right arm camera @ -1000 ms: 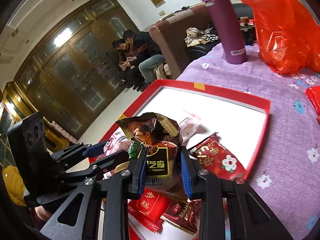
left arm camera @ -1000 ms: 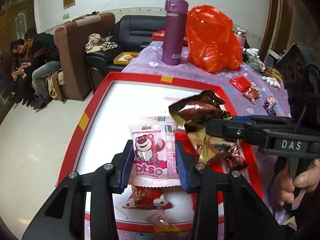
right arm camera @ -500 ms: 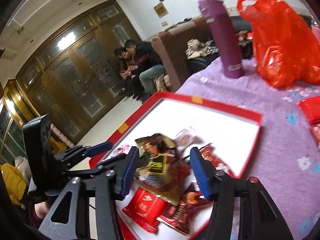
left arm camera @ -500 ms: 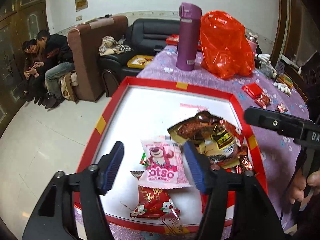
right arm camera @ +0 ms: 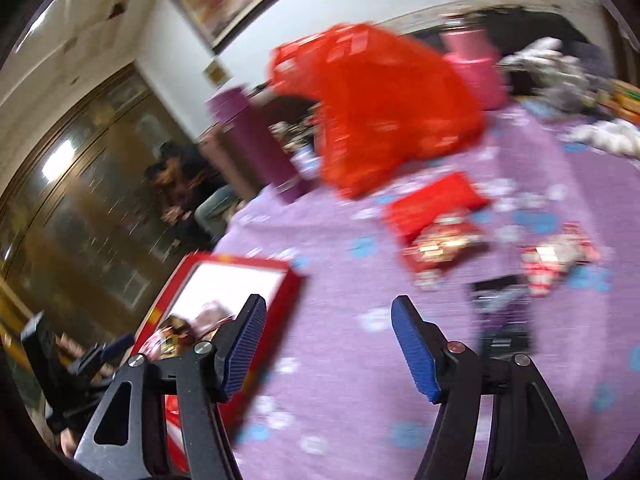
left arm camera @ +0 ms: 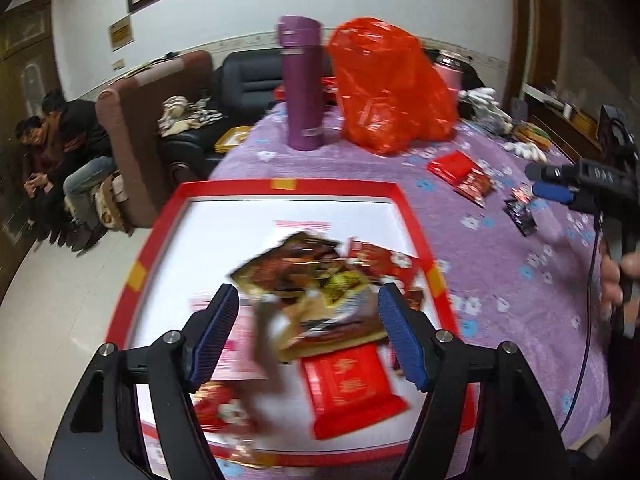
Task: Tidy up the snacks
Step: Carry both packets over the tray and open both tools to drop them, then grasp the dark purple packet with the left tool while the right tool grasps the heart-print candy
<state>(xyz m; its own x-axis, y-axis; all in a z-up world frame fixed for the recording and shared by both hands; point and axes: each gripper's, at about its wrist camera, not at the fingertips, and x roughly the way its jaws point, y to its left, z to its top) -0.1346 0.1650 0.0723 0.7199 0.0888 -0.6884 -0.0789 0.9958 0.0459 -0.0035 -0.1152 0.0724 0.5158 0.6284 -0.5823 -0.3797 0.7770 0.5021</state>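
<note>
A red-rimmed white tray (left arm camera: 288, 190) holds several snack packets: a brown-gold sesame packet (left arm camera: 316, 280), a pink Lotso packet (left arm camera: 236, 344) and a red packet (left arm camera: 352, 384). My left gripper (left arm camera: 308, 332) is open and empty above them. My right gripper (right arm camera: 328, 344) is open and empty over the purple cloth, right of the tray (right arm camera: 280, 268); it also shows in the left wrist view (left arm camera: 552, 184). Loose packets lie on the cloth: a red one (right arm camera: 432, 204), a dark one (right arm camera: 500, 312), and others (left arm camera: 460, 172).
A purple flask (left arm camera: 300, 84) and an orange plastic bag (left arm camera: 388, 88) stand at the back of the table. A pink container (right arm camera: 476, 60) is behind the bag. Sofas and seated people (left arm camera: 60, 148) are to the left, off the table.
Both grippers opened and dropped their packets into the tray. The right gripper has swung right, away from the tray, over the cloth. The left gripper has pulled back a little.
</note>
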